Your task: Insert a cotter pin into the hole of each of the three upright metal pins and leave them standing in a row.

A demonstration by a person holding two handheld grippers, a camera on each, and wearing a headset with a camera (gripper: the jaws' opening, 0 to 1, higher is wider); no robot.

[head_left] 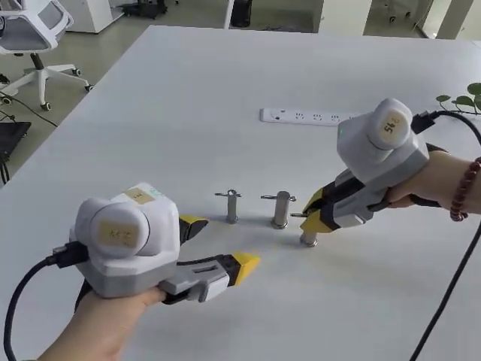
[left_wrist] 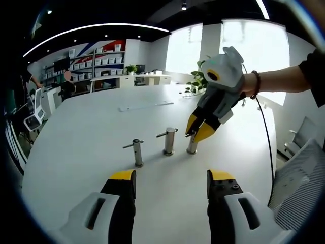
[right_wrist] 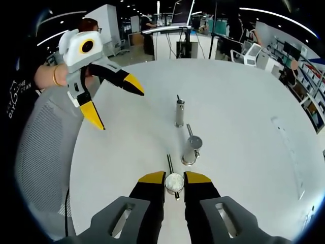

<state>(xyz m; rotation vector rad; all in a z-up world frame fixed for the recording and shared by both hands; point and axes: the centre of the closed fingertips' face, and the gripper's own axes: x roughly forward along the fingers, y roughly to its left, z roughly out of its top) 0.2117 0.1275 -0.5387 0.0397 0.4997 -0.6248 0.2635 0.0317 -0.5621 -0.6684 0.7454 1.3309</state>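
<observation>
Your right tool (right_wrist: 174,178) clamps the end metal pin (head_left: 308,240); hold it upright, let go gently. Your left tool (left_wrist: 171,176) gapes, empty.

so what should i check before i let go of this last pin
1. First cotter pin through the first pin: ok.
2. Second cotter pin through the middle pin: ok.
3. Cotter pin through the third pin: cannot tell. A thin rod crosses by its top, but the jaws hide the seating.
4. Third pin upright on the table: ok.
5. Three pins in a row: ok, roughly.
6. Left gripper open and apart from the pins: ok. The right gripper is closed on the third pin's top.
</observation>
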